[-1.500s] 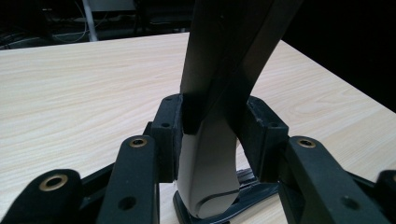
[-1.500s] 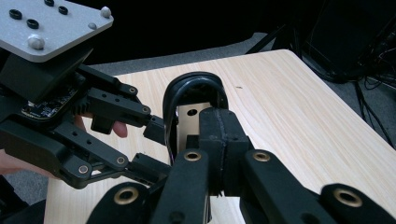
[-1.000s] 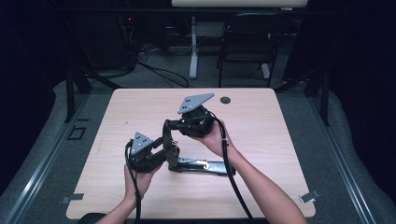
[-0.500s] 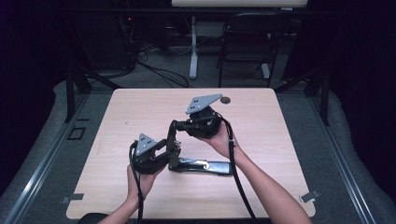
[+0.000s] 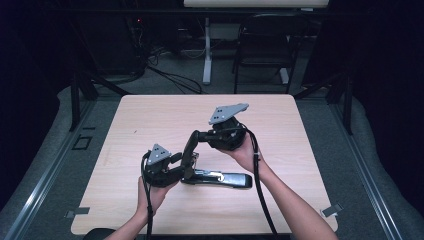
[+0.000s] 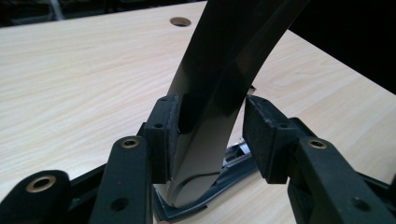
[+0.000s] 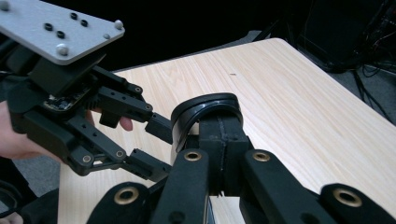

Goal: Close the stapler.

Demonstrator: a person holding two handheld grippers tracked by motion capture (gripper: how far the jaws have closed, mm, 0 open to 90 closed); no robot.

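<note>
- stapler (image 5: pixel 220 178): black, with bright metal in its base; it lies lengthwise on the near half of the table (image 5: pixel 150 120), between the two hands. its top arm (image 5: pixel 190 150) is swung up and stands steeply over the hinge end at the left.
- no container on the table; the bright metal channel in the stapler's base is exposed, and whether it holds staples cannot be made out.
- right gripper (image 5: pixel 200 136): jaws shut on the tip of the raised arm; in the right gripper view the pads (image 7: pixel 219 135) clamp the rounded black end.
- left gripper (image 5: pixel 181 161): jaws around the lower part of the raised arm, having just been opening. in the left gripper view one pad (image 6: pixel 163 137) lies against the arm and the other stands off it with a gap, so it is not clamped.
- hidden or cut off: the hinge is masked by the left gripper in the high view; the arm's top runs out of the left gripper view; the forearms are cut by the bottom edge.
- round hole (image 6: pixel 180 21) in the tabletop near the far edge.
- chair (image 5: pixel 262 55) and cables beyond the table, dim and hard to read.
</note>
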